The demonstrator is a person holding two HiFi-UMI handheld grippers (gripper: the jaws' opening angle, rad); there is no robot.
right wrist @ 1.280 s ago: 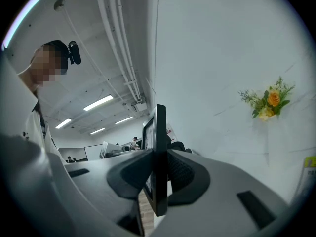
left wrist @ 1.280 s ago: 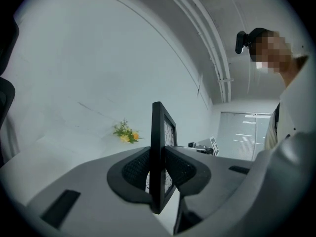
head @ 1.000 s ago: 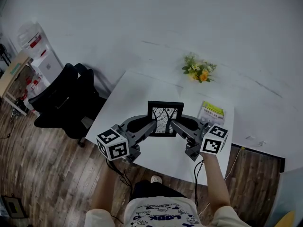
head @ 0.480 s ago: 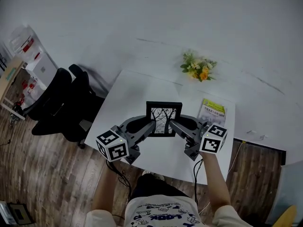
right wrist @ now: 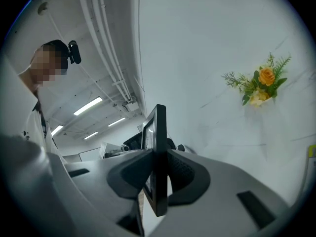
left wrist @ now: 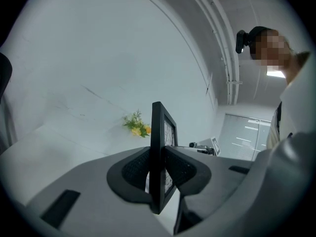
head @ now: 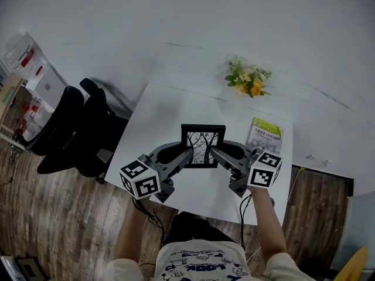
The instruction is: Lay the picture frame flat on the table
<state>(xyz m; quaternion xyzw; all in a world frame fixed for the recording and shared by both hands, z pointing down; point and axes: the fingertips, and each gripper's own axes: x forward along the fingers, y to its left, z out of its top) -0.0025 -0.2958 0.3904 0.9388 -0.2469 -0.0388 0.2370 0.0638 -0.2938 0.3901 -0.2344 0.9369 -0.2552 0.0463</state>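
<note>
Frame (head: 203, 146): black, thin-edged, with a black-and-white print of bare branches behind the glass. It stands upright over the middle of the white table (head: 158, 116), face toward the person. Whether its lower edge touches the tabletop cannot be told.

Little writing can be read. The yellow-green booklet (head: 265, 136) lying flat to the right of the frame carries print too small to make out. The blue lettering on the person's shirt (head: 196, 265) is upside down and warped. The cubes on the tongs bear only black-and-white square markers.

The left gripper (head: 188, 154) is closed on the frame's left edge, both pads pressed against front and back. The right gripper (head: 215, 153) clamps the right edge the same way. Both point level, toward each other.

Yellow and orange flowers (head: 249, 81) sit at the table's far edge, well apart from the frame. A black chair (head: 70, 133) stands off the table's left side.
</note>
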